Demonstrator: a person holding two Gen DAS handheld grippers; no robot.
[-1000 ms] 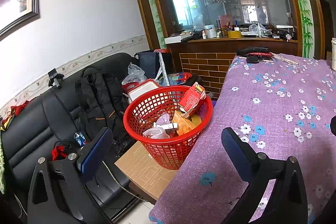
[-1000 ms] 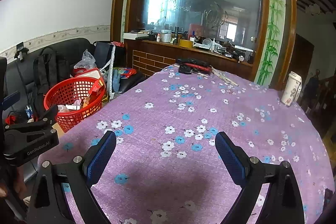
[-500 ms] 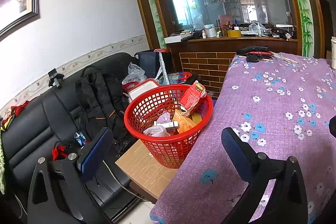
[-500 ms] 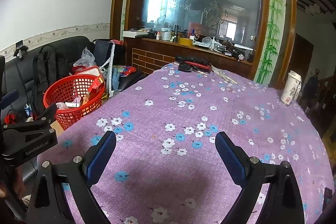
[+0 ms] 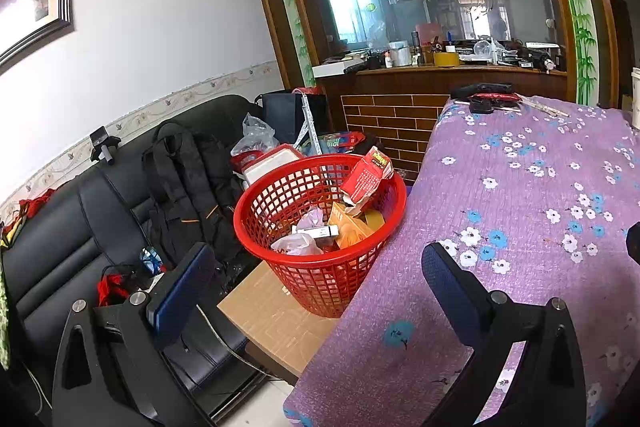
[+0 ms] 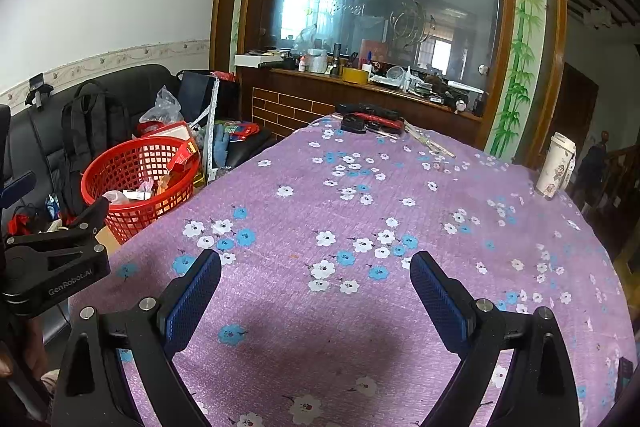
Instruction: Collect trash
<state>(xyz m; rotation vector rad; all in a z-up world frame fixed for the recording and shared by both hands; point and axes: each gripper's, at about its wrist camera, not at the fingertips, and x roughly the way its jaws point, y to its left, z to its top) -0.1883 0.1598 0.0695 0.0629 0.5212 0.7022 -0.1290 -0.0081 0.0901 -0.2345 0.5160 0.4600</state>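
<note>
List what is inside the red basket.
The red basket holds a torn red carton leaning on its rim, an orange packet, a small white box and a crumpled plastic bag. Anything beneath these is covered.

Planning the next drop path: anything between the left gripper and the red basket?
Nothing visible. The open left gripper looks straight at the red plastic mesh basket on the tan box beside the purple floral tablecloth; only air between.

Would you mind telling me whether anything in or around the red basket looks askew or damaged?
A torn red carton leans tilted on the red basket rim, poking above it; nothing has spilled beside the basket.
</note>
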